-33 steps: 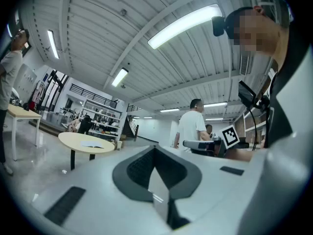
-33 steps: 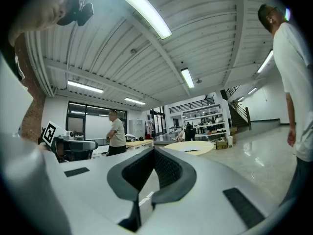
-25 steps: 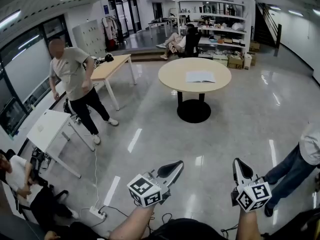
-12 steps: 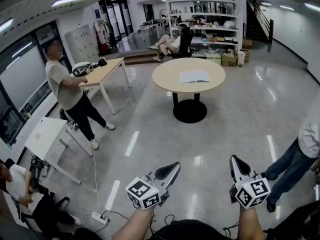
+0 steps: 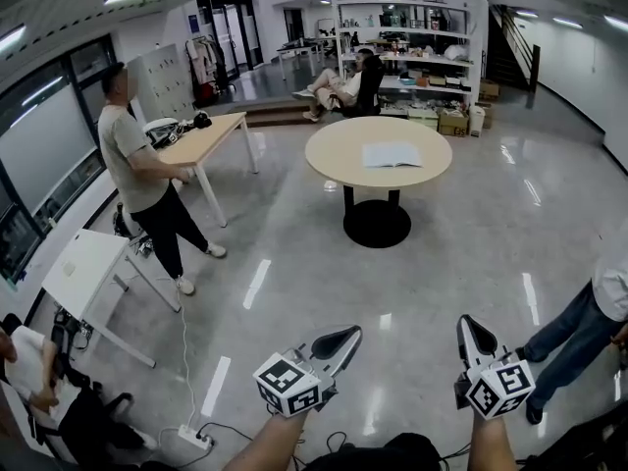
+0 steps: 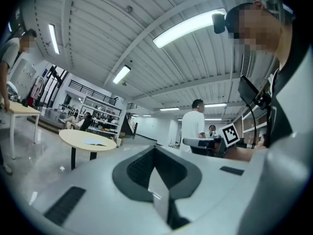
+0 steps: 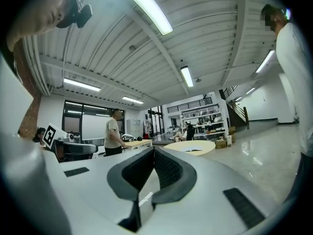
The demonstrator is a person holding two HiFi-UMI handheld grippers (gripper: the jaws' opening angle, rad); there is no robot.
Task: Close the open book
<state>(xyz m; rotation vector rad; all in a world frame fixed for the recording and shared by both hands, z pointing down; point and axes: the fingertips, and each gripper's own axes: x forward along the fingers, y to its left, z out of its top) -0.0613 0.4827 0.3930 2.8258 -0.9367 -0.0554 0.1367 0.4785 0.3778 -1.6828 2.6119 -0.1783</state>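
Note:
The open book (image 5: 391, 154) lies flat, pages up, on a round beige table (image 5: 334, 155) with a black pedestal, far ahead across the shiny floor. My left gripper (image 5: 343, 338) and right gripper (image 5: 473, 330) are held low and level at the bottom of the head view, both pointing toward the table and far short of it. Both are shut with nothing between the jaws. In the left gripper view the book (image 6: 93, 142) shows small on the table (image 6: 73, 137) beyond the gripper (image 6: 155, 149). The right gripper view shows the book (image 7: 194, 150) past the gripper (image 7: 154, 151).
A person (image 5: 137, 170) stands at the left by a wooden desk (image 5: 211, 137). A white table (image 5: 83, 263) stands nearer left, with a power strip and cable (image 5: 186, 438) on the floor. Another person's legs (image 5: 574, 334) are at the right. Shelves (image 5: 407, 47) and a seated person (image 5: 339, 86) are behind.
Both grippers have edged forward together toward the table, still shut. The person at the left has straightened up beside the wooden desk.

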